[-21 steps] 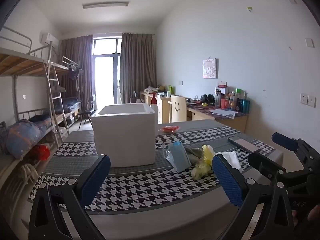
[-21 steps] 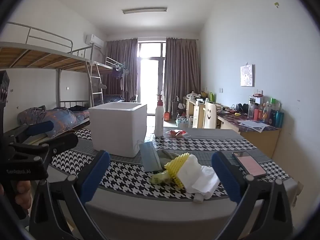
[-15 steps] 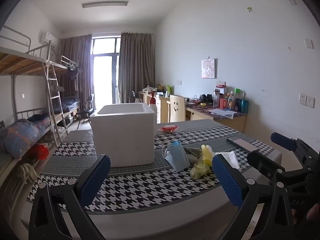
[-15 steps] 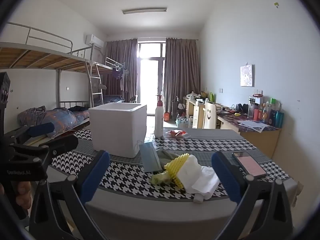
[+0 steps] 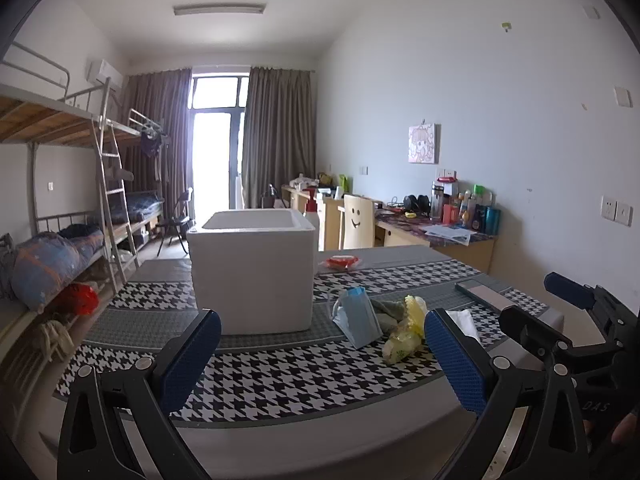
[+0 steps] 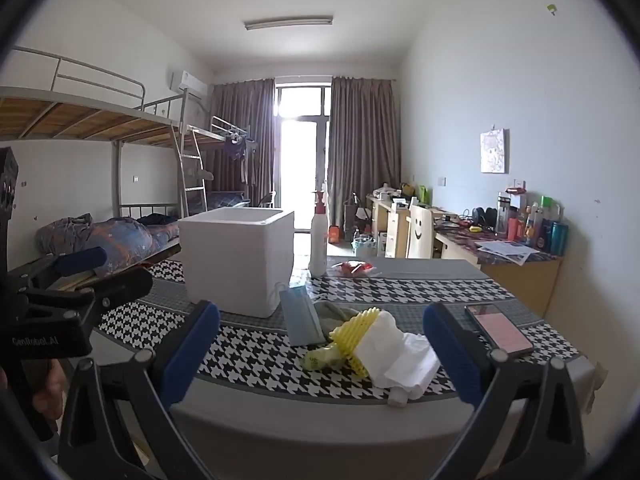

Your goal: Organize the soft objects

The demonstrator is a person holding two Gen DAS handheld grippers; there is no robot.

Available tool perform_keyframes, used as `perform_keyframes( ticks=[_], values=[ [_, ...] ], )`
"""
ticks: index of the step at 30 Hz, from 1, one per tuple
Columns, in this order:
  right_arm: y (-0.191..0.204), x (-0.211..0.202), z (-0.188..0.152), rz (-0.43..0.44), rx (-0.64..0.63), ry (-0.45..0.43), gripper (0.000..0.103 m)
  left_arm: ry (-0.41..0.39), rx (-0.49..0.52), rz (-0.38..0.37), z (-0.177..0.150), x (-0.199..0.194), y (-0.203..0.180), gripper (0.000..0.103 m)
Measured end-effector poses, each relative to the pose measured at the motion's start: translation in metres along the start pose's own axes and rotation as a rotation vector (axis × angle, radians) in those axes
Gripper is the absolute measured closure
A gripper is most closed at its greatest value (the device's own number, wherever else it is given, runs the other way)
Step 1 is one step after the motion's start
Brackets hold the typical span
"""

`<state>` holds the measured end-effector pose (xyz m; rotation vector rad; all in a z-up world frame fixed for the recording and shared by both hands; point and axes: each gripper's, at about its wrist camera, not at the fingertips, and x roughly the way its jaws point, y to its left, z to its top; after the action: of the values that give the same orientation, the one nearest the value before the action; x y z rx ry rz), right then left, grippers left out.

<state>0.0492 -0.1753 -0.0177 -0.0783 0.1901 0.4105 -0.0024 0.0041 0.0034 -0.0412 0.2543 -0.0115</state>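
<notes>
Your table (image 6: 256, 412) holds a pile of soft things (image 6: 360, 340) beside the white box (image 6: 236, 260), both your left claw (image 5: 320, 364) and right claw (image 6: 320, 356) are wide and empty, so I think you pick first.

matt foam box (image 5: 252, 276) on woven cloth (image 5: 280, 372).

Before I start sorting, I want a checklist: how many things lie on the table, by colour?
White: 3 - foam box, crumpled tissue, spray bottle
Blue: 1 - face mask
Yellow: 1 - foam net
Green: 2 - cloth, small bag
Red: 1 - packet
Pink-screened: 1 - phone
Total: 9
</notes>
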Motion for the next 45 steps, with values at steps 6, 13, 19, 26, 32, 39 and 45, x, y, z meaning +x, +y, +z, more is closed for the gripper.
perform_keyframes(
  ticks=[6, 13, 19, 26, 32, 39, 45],
  values=[
    [-0.001, -0.002, 0.004, 0.001, 0.003, -0.003, 0.000, 0.014, -0.005, -0.003, 0.000, 0.003, 0.000, 0.001],
    [-0.001, -0.003, 0.004, 0.001, 0.004, -0.005, 0.000, 0.017, -0.009, 0.005, -0.001, 0.002, 0.003, 0.001],
    [-0.001, -0.003, 0.005, 0.003, 0.004, -0.006, 0.000, 0.017, -0.002, 0.001, -0.001, 0.002, 0.001, 0.001],
    [-0.001, -0.003, 0.004, 0.002, 0.004, -0.004, 0.000, 0.018, -0.004, -0.006, 0.001, 0.005, 0.002, 0.001],
    [-0.002, 0.005, 0.004, 0.004, 0.002, 0.009, 0.000, 0.044, -0.007, -0.024, 0.002, 0.017, 0.003, 0.001],
    [-0.008, 0.021, 0.004, -0.003, 0.010, 0.042, 0.000, 0.073, -0.011, -0.028, 0.004, 0.036, 0.005, 0.001],
    [-0.014, 0.038, 0.001, -0.020, 0.024, 0.093, 0.000, 0.115, -0.012, -0.047, 0.004, 0.061, 0.001, 0.001]
  ],
)
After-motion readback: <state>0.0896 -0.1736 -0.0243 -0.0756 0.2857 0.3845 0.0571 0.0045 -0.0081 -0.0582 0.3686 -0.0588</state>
